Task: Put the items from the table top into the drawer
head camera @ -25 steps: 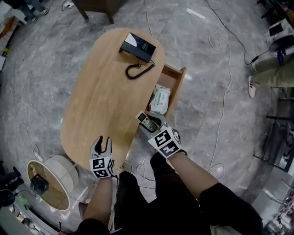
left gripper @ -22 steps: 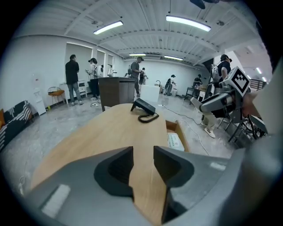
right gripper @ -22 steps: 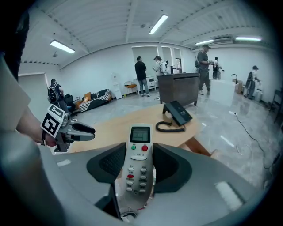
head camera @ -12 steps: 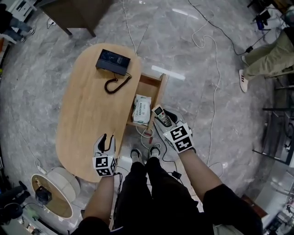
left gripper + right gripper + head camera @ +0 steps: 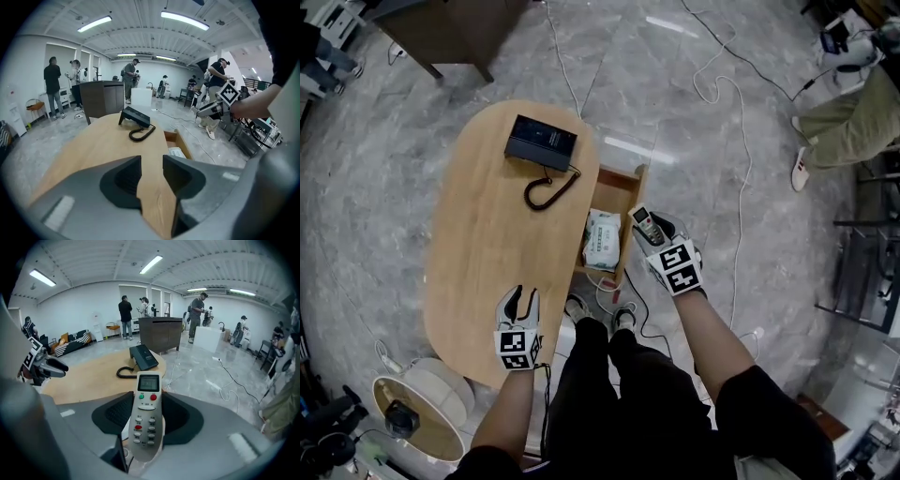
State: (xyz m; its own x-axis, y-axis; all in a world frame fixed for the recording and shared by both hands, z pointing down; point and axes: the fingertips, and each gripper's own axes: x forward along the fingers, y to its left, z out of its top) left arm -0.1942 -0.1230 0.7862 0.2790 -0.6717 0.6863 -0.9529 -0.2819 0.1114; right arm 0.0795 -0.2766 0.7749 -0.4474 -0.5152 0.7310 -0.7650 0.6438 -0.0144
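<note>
A black desk telephone [image 5: 542, 142] with a coiled cord [image 5: 548, 190] stands at the far end of the oval wooden table [image 5: 478, 244]. The wooden drawer [image 5: 623, 183] is pulled open at the table's right side, and a white packet [image 5: 603, 241] lies in it. My right gripper [image 5: 654, 234] is shut on a white remote control [image 5: 646, 225] and hangs just right of the drawer, above the floor. The remote [image 5: 146, 416] points forward between the jaws. My left gripper [image 5: 521, 302] is open and holds nothing, over the table's near end, with bare wood between its jaws [image 5: 152, 168].
A cable spool [image 5: 431, 389] stands on the floor at the near left. White cables [image 5: 736, 141] run across the marble floor to the right of the drawer. A dark cabinet [image 5: 455, 28] is beyond the table. A person's legs [image 5: 844, 122] are at the far right.
My right gripper has carried the remote from the drawer's near end out to the drawer's right side. The left gripper has stayed over the table's near end.
</note>
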